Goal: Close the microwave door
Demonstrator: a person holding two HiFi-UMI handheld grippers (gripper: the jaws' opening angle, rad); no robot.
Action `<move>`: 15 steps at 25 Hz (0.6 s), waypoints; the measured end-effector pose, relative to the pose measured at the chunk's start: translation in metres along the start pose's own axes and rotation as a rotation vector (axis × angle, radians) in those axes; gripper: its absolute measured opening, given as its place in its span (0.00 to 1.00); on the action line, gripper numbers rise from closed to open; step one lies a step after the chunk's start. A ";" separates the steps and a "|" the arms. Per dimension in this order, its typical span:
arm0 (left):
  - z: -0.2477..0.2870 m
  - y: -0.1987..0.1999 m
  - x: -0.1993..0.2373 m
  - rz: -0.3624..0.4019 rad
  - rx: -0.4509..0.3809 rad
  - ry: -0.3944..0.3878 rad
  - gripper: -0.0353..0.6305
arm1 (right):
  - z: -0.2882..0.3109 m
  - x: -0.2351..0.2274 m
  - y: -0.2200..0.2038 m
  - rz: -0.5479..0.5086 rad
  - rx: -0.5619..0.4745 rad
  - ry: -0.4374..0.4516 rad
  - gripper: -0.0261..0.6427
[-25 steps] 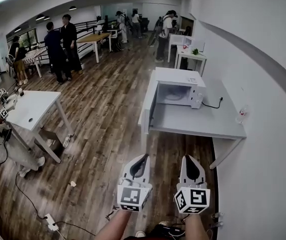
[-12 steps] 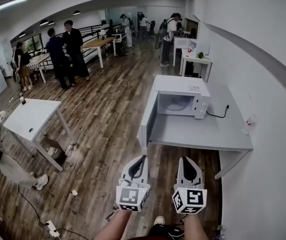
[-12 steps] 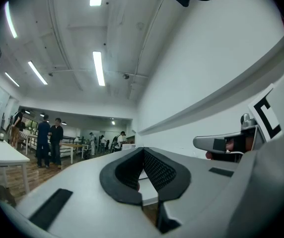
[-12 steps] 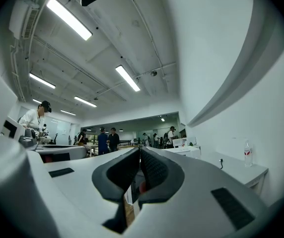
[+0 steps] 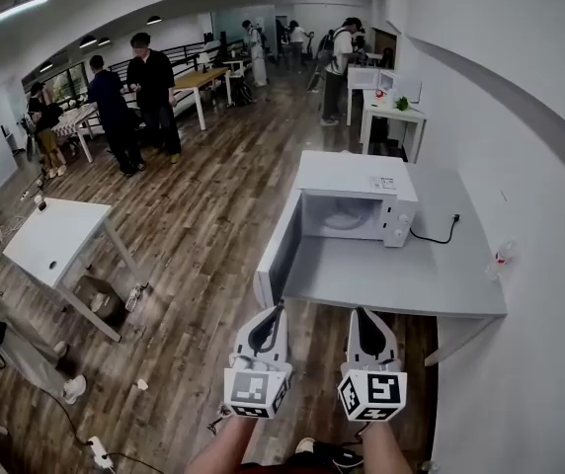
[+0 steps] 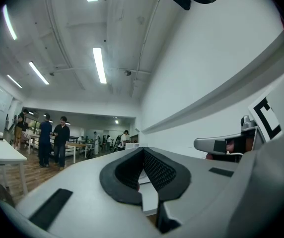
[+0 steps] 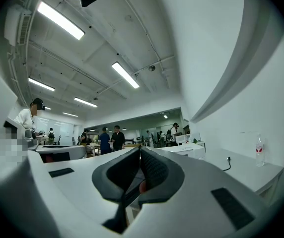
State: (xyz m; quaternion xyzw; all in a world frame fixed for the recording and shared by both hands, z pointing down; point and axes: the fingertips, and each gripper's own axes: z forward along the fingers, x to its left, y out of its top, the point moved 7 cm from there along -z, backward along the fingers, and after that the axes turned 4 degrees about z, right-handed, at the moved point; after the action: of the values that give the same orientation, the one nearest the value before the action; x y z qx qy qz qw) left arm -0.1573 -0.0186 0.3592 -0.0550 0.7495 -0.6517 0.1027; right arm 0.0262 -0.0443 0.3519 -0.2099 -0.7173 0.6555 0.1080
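The white box microwave [image 5: 347,200] now sits nearer. Its rigid white hinged door [image 5: 281,253] stands open and should swing lightly: push the outer face near the free edge. The left hand-held gripper [image 5: 280,309] and right hand-held gripper [image 5: 356,312] are closed and empty.

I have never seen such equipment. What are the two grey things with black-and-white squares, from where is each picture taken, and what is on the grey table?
There is no robot here. A person holds one tool in each hand: the left gripper and the right gripper. Each has two jaws and a cube with square markers.

The wide picture comes from a camera on the person's head, looking down. The other two come from small cameras riding on each gripper, looking along its jaws. In both, the jaws are together and hold nothing.

On the grey table stands a white microwave with its door swung open. A black cable runs from behind it toward the wall, and a small bottle stands near the wall. Neither gripper touches the table.
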 end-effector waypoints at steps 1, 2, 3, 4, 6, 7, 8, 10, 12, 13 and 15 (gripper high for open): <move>0.005 0.000 0.001 0.001 0.000 0.006 0.09 | 0.006 -0.003 -0.001 0.001 0.004 0.006 0.08; 0.010 -0.001 0.001 0.003 0.000 0.010 0.09 | 0.011 -0.005 -0.002 0.002 0.007 0.010 0.08; 0.014 -0.002 0.002 0.006 0.001 0.015 0.09 | 0.016 -0.008 -0.003 0.005 0.010 0.015 0.08; 0.018 -0.003 0.003 0.008 0.003 0.020 0.09 | 0.021 -0.010 -0.005 0.008 0.013 0.020 0.08; 0.025 -0.008 0.007 0.009 0.006 0.031 0.09 | 0.030 -0.013 -0.009 0.014 0.019 0.029 0.08; 0.028 -0.011 0.010 0.007 0.005 0.036 0.09 | 0.036 -0.013 -0.011 0.014 0.024 0.034 0.08; 0.032 -0.014 0.013 0.007 0.006 0.040 0.09 | 0.041 -0.014 -0.014 0.012 0.029 0.037 0.08; 0.038 -0.022 0.021 0.010 0.012 0.043 0.09 | 0.051 -0.013 -0.020 0.007 0.042 0.042 0.08; 0.042 -0.031 0.030 0.010 0.020 0.042 0.09 | 0.059 -0.010 -0.029 0.001 0.059 0.043 0.08; 0.043 -0.035 0.036 0.011 0.022 0.040 0.09 | 0.065 -0.008 -0.032 0.000 0.064 0.042 0.08; 0.048 -0.041 0.048 0.020 0.023 0.032 0.09 | 0.077 -0.002 -0.038 -0.001 0.069 0.035 0.08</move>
State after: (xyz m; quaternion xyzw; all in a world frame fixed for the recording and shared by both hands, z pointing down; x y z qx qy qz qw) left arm -0.1954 -0.0815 0.3895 -0.0359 0.7442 -0.6599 0.0976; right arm -0.0113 -0.1166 0.3810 -0.2171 -0.6924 0.6760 0.1283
